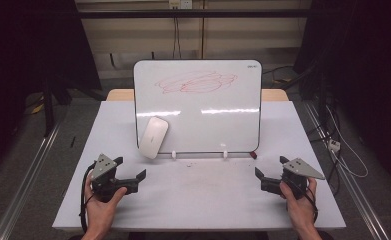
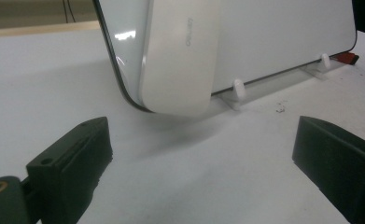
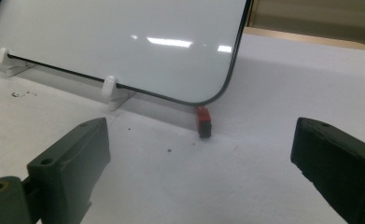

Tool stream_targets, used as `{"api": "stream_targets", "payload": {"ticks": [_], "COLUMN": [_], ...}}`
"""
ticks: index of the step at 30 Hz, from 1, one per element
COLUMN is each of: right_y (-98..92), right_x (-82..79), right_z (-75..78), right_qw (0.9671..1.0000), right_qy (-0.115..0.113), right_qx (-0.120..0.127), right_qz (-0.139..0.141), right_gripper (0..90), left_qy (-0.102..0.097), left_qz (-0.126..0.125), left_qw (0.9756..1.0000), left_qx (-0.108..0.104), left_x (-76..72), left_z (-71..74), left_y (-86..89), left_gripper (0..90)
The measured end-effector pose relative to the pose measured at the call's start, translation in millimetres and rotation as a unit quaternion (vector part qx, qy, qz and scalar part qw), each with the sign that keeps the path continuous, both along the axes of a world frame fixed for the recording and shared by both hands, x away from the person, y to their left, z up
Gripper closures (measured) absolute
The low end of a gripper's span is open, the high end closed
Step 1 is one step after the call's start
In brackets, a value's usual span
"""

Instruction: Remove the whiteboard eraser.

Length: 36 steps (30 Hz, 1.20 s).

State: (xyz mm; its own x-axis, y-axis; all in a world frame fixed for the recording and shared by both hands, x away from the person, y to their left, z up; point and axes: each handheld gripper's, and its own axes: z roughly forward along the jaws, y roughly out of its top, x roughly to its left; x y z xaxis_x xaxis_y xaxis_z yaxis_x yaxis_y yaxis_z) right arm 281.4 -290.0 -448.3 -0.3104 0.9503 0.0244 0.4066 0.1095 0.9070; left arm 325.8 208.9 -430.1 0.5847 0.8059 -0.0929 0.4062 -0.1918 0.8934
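A whiteboard (image 1: 198, 107) stands tilted on two white clips at the back of the table, with red scribbles (image 1: 195, 82) near its top. A white oval eraser (image 1: 153, 137) leans on its lower left corner, seen close in the left gripper view as the eraser (image 2: 180, 56) against the whiteboard (image 2: 283, 32). A small red marker end (image 1: 253, 154) lies by the board's lower right corner, the marker end (image 3: 203, 121) below the whiteboard (image 3: 124, 42). My left gripper (image 1: 131, 168) is open at front left. My right gripper (image 1: 270, 167) is open at front right. Nothing sits between either pair of jaws.
The white table (image 1: 198, 195) has bare surface between the two grippers. A few dark specks (image 2: 279, 109) lie in front of the board's clips (image 1: 224, 154). Cables and dark curtains surround the table; a metal rail runs along the floor at left.
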Motion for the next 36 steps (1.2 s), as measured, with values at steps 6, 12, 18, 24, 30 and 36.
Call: {"api": "stream_targets", "payload": {"ticks": [6, 12, 18, 24, 30, 36], "right_y": [0.0, 0.5, 3.7, 2.4, 2.2, 2.7], "right_x": [0.4, 1.6, 3.3, 4.3, 3.1, 2.3], "right_z": [-0.8, -2.3, -4.3, -5.3, -4.7, -5.4], "right_qw": [1.0000, 0.9999, 0.9997, 0.9996, 0.9996, 0.9996], "right_qy": [0.004, 0.014, 0.020, 0.024, 0.024, 0.025], "right_qx": [0.001, 0.003, 0.004, 0.006, 0.006, 0.006], "right_qz": [0.004, 0.006, 0.015, 0.012, 0.010, 0.014], "right_gripper": [4.6, 4.3, 4.2, 4.3, 4.4, 4.5], "left_qy": [0.011, 0.032, 0.016, 0.028, 0.026, 0.011], "left_qz": [-0.007, -0.021, -0.025, -0.024, -0.049, -0.041], "left_qw": [0.9999, 0.9992, 0.9989, 0.9976, 0.9959, 0.9955], "left_qx": [0.003, 0.013, 0.036, 0.059, 0.071, 0.085], "left_x": [8.9, 19.0, 29.9, 43.2, 50.9, 63.0], "left_z": [-1.2, -0.9, 3.7, 11.9, 16.1, 22.7], "left_y": [-2.9, -10.9, -20.2, -33.1, -46.3, -57.6], "left_gripper": [4.5, 4.5, 5.2, 5.0, 3.7, 5.5]}}
